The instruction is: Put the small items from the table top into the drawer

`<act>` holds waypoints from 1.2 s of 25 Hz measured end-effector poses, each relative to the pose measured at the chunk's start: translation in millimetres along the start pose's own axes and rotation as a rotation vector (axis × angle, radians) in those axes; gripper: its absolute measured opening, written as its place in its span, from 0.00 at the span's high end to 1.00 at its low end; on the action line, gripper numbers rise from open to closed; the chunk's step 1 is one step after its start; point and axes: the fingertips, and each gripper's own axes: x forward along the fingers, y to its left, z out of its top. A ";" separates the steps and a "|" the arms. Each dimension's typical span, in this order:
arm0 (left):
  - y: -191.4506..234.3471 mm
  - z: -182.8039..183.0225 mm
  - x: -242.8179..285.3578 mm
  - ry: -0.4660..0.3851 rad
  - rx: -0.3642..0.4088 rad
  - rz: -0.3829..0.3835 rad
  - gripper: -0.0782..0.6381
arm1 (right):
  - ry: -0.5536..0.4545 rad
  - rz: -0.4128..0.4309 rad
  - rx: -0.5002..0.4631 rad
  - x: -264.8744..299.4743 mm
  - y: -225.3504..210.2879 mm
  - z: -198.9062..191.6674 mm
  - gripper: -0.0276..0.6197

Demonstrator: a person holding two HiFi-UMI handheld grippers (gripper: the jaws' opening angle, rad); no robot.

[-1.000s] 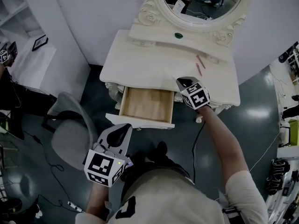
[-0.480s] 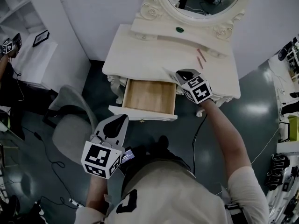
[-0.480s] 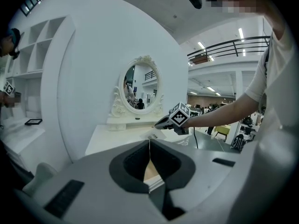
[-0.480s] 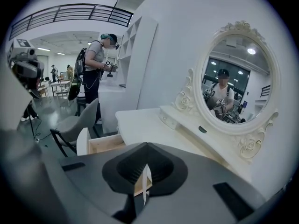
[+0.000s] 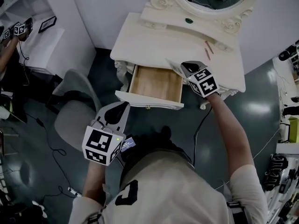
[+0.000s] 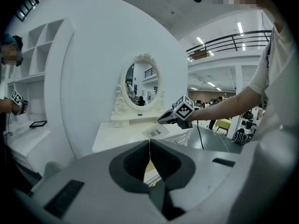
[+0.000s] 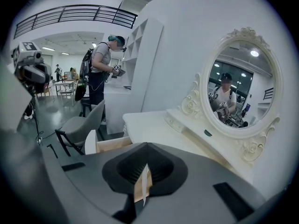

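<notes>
My right gripper (image 5: pixel 186 67) is shut on a thin white card with a barcode (image 6: pixel 156 132). It hovers over the dresser's front edge, just right of the open wooden drawer (image 5: pixel 156 84). The card's edge shows between the right gripper's pads (image 7: pixel 143 185). The drawer looks empty inside. Two pink sticks (image 5: pixel 208 50) lie on the cream table top (image 5: pixel 154 38) at the right, and a small green item (image 5: pixel 188 20) sits on the ledge under the mirror. My left gripper (image 5: pixel 118 111) hangs shut and empty in front of the drawer, above the floor.
An oval mirror (image 7: pixel 238 94) stands at the back of the dresser. A grey chair (image 5: pixel 74 118) sits left of the drawer. Another person (image 7: pixel 100 64) holding grippers stands by white shelves at the far left. Cables trail on the dark floor (image 5: pixel 46 148).
The right gripper has lifted slightly with the card, staying by the drawer's right corner. The left gripper has drifted a little toward the drawer. The head view has shifted.
</notes>
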 end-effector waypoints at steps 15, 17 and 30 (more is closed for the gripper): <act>-0.6 -9.2 -4.0 0.007 0.023 -0.031 0.81 | -0.025 0.066 -0.035 -3.2 46.1 16.9 0.92; -1.4 -11.3 -5.3 0.012 0.031 -0.032 0.81 | -0.030 0.085 -0.044 -0.2 53.8 20.3 0.92; 4.4 -14.2 -11.4 0.010 0.016 -0.026 0.81 | -0.026 0.147 -0.078 10.5 75.9 30.9 0.92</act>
